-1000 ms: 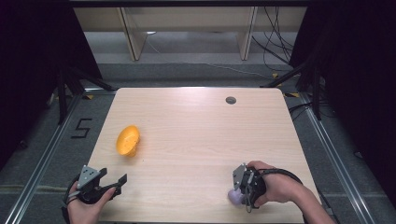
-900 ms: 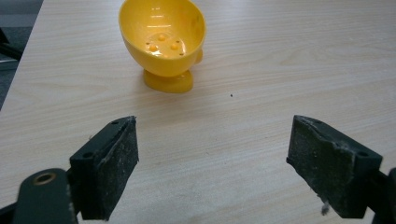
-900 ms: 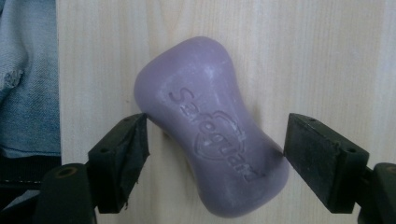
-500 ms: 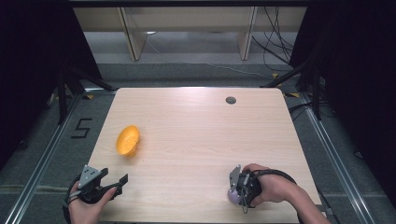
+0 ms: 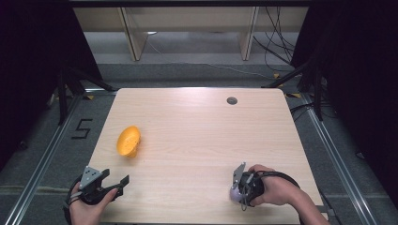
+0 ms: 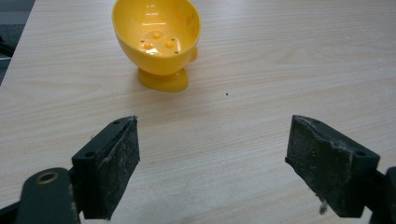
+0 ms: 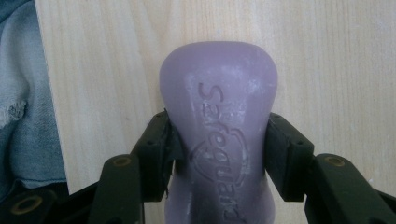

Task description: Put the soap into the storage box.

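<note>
Right gripper (image 5: 236, 186) clamped on a purple soap bar (image 7: 218, 130), jaws just closed onto it, at 5 o'clock on the desk (image 5: 197, 140).
Embossed lettering on the soap legible from the right gripper view; barely a lilac blob from the high view. Left gripper (image 5: 117, 183) at 7 o'clock, jaws spread wide and empty; yellow egg cup (image 6: 158, 42) at 12 o'clock ahead, small dark hole (image 5: 232, 100) at 1 o'clock.

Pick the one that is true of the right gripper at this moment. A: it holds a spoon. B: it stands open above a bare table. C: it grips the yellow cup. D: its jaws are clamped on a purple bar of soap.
D: in the right gripper view the right gripper has both pads pressed against the waist of the purple soap bar, which lies on the wooden table.
</note>
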Action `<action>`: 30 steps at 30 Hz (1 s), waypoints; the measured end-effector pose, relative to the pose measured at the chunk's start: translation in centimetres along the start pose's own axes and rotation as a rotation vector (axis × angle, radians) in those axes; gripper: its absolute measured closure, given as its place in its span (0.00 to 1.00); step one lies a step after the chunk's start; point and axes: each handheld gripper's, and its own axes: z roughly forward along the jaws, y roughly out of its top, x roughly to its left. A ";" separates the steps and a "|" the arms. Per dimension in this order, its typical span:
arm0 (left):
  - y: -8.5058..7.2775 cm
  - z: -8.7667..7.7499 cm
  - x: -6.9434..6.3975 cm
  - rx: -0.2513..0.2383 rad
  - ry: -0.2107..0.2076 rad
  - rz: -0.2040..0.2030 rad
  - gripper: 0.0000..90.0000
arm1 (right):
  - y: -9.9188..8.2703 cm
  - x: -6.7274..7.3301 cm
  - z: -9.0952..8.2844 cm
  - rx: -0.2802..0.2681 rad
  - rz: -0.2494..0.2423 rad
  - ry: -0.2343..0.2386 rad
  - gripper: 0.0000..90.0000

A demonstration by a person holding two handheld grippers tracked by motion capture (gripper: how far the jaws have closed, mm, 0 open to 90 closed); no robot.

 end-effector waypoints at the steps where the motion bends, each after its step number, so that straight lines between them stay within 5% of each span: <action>1: 0.0 0.0 0.0 -0.002 -0.002 -0.002 0.19 | -0.1 0.2 -0.1 0.000 0.036 -0.007 0.54; 13: 0.0 0.0 0.0 0.007 -0.003 0.011 0.20 | -0.7 0.4 -0.4 -0.049 0.080 -0.032 0.55; 17: 0.0 0.0 -0.1 0.002 -0.006 0.009 0.20 | -0.8 0.2 -0.8 -0.054 0.052 -0.054 0.55; 18: 0.0 0.0 -0.1 0.002 -0.006 0.009 0.20 | -0.8 0.6 -0.9 -0.043 0.112 -0.052 0.55; 20: 0.0 0.0 -0.1 0.002 -0.004 0.006 0.20 | -0.8 0.4 -0.9 -0.065 0.075 -0.054 0.55; 30: 0.0 0.2 -0.2 -0.006 -0.006 0.008 0.20 | -1.0 0.3 -1.8 -0.083 0.072 -0.112 0.56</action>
